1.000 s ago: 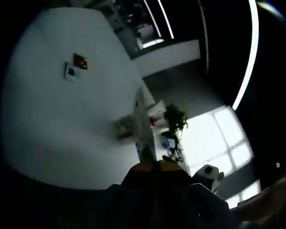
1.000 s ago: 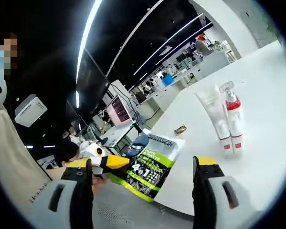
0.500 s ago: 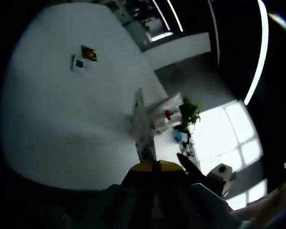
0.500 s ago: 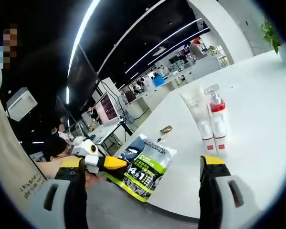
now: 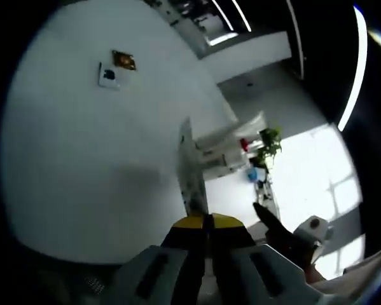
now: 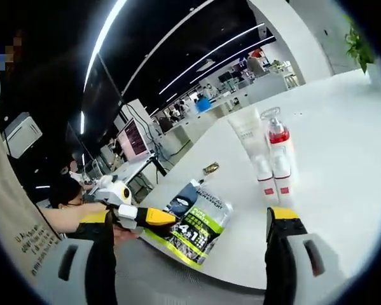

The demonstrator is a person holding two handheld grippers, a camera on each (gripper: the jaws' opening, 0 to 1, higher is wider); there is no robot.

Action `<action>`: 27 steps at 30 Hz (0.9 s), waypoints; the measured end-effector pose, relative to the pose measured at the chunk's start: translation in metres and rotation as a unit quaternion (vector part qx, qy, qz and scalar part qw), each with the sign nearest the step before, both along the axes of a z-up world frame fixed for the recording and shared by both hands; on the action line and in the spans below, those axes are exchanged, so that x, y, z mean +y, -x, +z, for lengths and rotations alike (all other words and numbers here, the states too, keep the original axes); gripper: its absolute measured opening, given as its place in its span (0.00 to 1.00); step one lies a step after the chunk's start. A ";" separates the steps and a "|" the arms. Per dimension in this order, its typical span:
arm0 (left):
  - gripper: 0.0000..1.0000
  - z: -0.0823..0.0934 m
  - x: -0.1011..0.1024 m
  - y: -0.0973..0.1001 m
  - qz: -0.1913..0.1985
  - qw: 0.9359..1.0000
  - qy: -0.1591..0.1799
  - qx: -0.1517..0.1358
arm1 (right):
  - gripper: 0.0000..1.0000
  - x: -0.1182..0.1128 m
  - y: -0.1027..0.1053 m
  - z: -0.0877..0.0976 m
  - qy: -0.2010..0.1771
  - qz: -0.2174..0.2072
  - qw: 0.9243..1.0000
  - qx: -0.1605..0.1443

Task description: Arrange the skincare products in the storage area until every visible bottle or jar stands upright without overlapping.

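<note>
A green and black pouch hangs at the near edge of the white table, pinched at its corner by my left gripper. In the left gripper view that pouch shows edge-on, rising from my left gripper, whose yellow tips are shut on it. My right gripper is open and holds nothing, its jaws framing the pouch from nearer than the table edge. Beyond the pouch a white tube stands on its cap, right beside an upright red-collared pump bottle.
A small gold sachet lies on the table left of the tube. In the left gripper view a white-blue sachet and a brown one lie far out on the table. A plant stands past its edge. Desks and monitors lie behind.
Both views have shifted with the hands. The pouch in my left gripper now sits a little lower against the table edge. Tube and bottle stand as before.
</note>
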State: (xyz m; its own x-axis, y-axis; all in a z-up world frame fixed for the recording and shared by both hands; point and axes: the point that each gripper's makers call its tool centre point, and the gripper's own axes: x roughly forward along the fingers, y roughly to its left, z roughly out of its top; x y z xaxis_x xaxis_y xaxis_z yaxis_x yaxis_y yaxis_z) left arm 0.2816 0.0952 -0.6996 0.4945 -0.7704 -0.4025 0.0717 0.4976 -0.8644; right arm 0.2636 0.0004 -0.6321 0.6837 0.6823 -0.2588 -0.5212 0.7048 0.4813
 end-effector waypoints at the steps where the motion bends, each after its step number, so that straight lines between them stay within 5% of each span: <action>1: 0.00 -0.002 0.000 0.000 0.000 1.000 -0.004 0.001 | 1.00 0.000 0.000 -0.001 0.002 0.000 1.000 0.000; 10: 0.00 -0.021 0.003 -0.003 0.006 0.999 -0.034 0.012 | 1.00 -0.006 -0.002 -0.003 0.005 -0.014 1.000 -0.001; 16: 0.00 -0.040 0.013 -0.007 0.009 0.995 -0.101 0.009 | 1.00 -0.008 -0.003 -0.003 0.005 -0.019 1.000 -0.001; 23: 0.02 -0.056 0.024 -0.007 -0.035 0.978 -0.204 -0.036 | 1.00 -0.009 -0.003 -0.005 0.006 -0.018 1.000 0.001; 27: 0.07 -0.063 0.028 -0.004 -0.074 0.961 -0.259 -0.060 | 1.00 -0.009 -0.003 -0.006 0.007 -0.018 1.000 0.003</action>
